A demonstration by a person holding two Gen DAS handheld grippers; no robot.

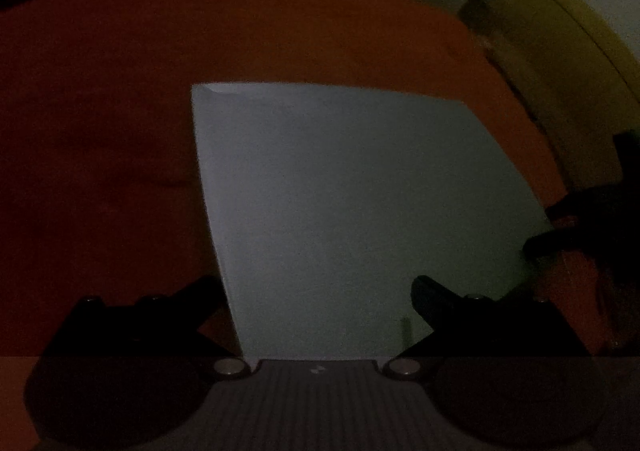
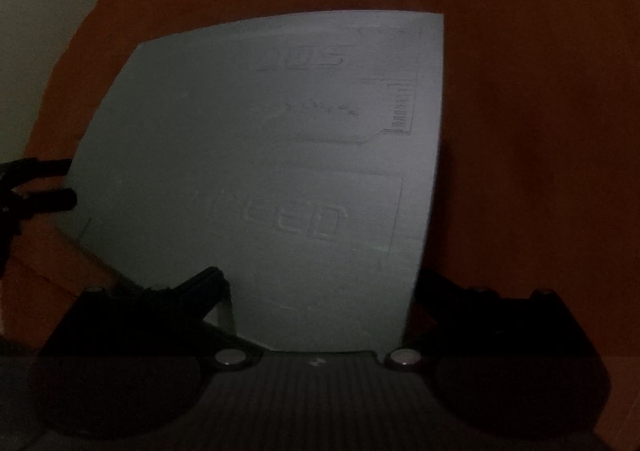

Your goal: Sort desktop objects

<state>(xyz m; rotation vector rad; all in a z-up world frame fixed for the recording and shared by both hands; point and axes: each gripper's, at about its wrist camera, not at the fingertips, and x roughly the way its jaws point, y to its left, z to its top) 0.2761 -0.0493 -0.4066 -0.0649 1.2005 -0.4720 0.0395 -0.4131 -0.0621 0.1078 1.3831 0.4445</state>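
step: squaring white sheet (image 1: 352, 219) mid-frame on orange table (image 1: 100, 111) | my left gripper (image 1: 316, 303) and right gripper (image 2: 320, 291) jaws wide, straddling its edges | next: close, lift evenly

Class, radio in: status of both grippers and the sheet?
Left hand-held gripper open, straddling the white sheet. Right hand-held gripper open, same sheet between its fingers. Sheet on orange table. Nothing in the way.
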